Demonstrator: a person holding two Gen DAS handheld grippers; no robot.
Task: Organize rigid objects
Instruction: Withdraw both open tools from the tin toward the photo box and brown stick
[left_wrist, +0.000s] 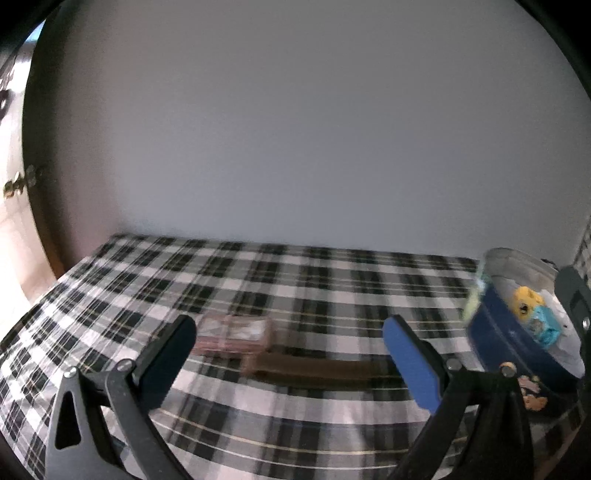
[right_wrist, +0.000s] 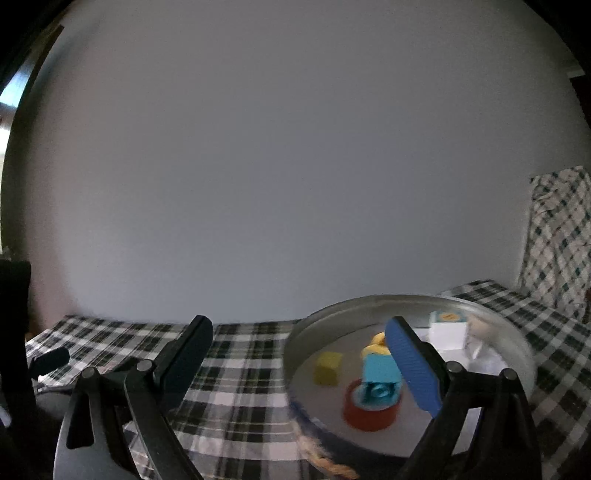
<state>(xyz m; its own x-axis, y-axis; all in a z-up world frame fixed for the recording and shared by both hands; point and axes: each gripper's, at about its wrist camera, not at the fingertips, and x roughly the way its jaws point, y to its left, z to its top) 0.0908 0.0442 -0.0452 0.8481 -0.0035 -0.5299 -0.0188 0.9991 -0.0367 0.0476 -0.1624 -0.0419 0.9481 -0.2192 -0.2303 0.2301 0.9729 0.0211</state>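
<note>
On the plaid-covered table (left_wrist: 258, 280), near its middle, a brown flat object (left_wrist: 236, 334) with a long dark strap (left_wrist: 325, 369) lies loose, blurred (I cannot tell what it is). My left gripper (left_wrist: 291, 354) hovers over it, fingers spread wide, holding nothing. By the table's right edge sits a round blue tin (right_wrist: 517, 343) already holding a yellow block (right_wrist: 328, 368), a light blue piece (right_wrist: 380, 373) on a red ring (right_wrist: 371, 413), and a white box (right_wrist: 447, 330). My right gripper (right_wrist: 299, 354) hangs above the tin's near rim, fingers also apart and empty. I judge the sorting partly done; the brown object seems next. That calls for lowering the left gripper, closing on the object's body, then carrying it to the tin.
</note>
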